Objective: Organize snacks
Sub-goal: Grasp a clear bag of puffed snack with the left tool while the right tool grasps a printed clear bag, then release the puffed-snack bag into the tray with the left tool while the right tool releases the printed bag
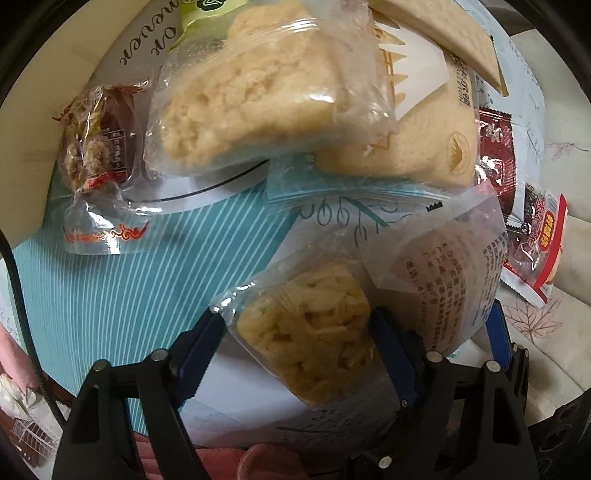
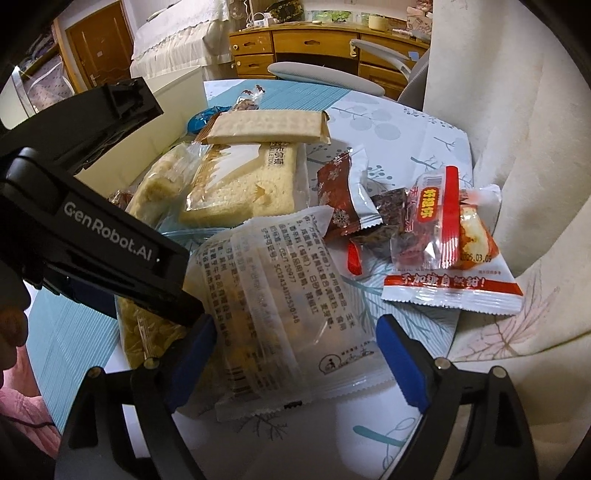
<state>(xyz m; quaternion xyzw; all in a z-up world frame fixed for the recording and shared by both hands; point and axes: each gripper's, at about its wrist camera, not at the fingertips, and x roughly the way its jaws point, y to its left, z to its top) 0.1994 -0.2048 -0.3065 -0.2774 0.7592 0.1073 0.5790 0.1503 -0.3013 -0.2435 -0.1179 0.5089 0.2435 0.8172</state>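
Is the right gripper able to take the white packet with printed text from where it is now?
Probably yes. The right gripper stands open with the white printed packet already between its blue pads; nothing lies on top. The left gripper is close beside it, though.

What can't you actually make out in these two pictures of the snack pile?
- Left wrist view: the green packet is cut off by the top edge.
- Right wrist view: the yellow puffed snack is mostly hidden behind the left hand-held gripper.
- Right wrist view: the blue wrapper is largely covered by the cracker pack.
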